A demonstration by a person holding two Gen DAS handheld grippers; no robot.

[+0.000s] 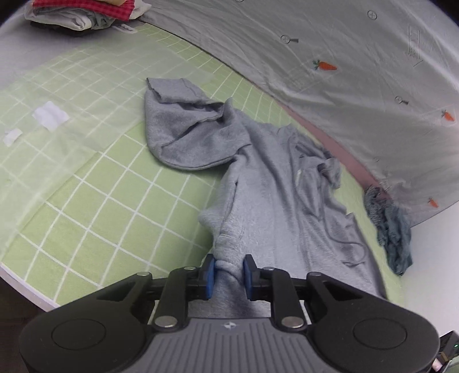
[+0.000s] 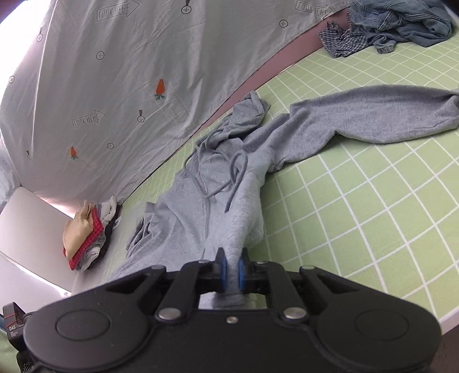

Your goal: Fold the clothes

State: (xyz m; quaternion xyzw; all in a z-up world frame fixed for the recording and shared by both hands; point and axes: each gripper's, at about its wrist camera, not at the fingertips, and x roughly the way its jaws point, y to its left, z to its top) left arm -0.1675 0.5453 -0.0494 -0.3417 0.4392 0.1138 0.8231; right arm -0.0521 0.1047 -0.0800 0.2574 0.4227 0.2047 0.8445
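Observation:
A grey zip hoodie (image 1: 266, 178) lies crumpled on the green checked sheet (image 1: 94, 178). My left gripper (image 1: 228, 275) is shut on a bunched edge of the hoodie near its hem. One sleeve (image 1: 183, 129) lies folded over to the far left. In the right wrist view the hoodie (image 2: 212, 200) stretches away with its drawstrings showing, and one sleeve (image 2: 373, 114) reaches out to the right. My right gripper (image 2: 231, 272) is shut on another part of the hoodie's edge.
A stack of folded clothes (image 1: 83, 14) sits at the far left corner, also in the right wrist view (image 2: 86, 238). A pile of denim and checked clothes (image 2: 387, 25) lies at the far right. A grey printed cloth (image 1: 344, 71) hangs behind the bed.

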